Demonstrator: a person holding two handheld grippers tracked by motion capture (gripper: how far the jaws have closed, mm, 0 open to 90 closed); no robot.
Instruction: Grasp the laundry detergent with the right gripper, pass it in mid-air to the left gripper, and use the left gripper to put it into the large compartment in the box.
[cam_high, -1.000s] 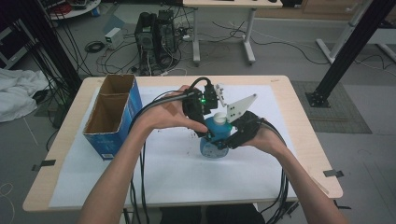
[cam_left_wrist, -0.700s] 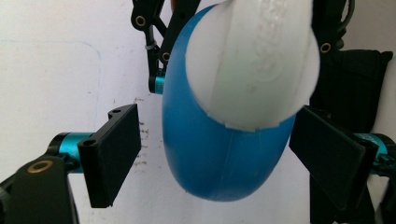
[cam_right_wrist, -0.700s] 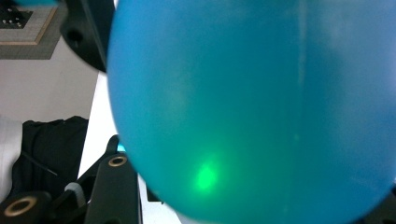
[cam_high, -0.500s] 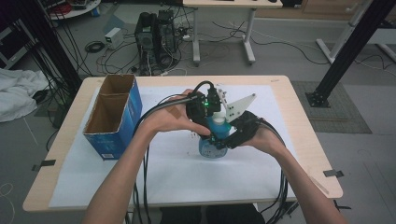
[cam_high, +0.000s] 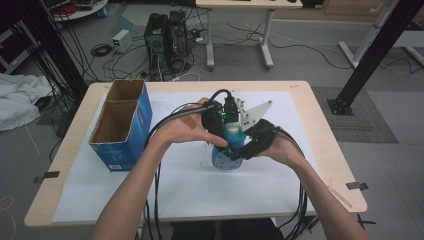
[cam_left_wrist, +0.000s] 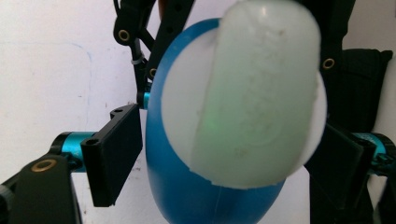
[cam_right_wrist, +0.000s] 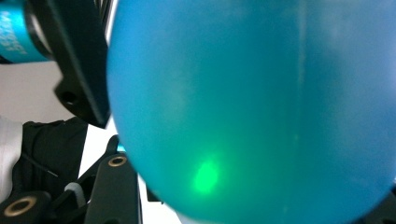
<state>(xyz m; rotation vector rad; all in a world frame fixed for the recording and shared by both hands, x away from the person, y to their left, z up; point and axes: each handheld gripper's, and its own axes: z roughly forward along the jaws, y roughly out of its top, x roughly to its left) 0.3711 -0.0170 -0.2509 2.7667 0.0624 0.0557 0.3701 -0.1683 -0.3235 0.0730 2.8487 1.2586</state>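
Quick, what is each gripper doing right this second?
Left gripper: its jaws have just been closing around the white cap of the blue bottle; a gap shows at one jaw, so not gripping yet.
Right gripper: shut on the blue bottle.

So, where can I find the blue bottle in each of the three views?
High view: the blue bottle stands on the white sheet at the table's middle, between the two hands.
Left gripper view: the bottle sits in the middle, its white cap toward the camera.
Right gripper view: its blue body covers most of the picture.
Shared landmark: the white sheet under the bottle.
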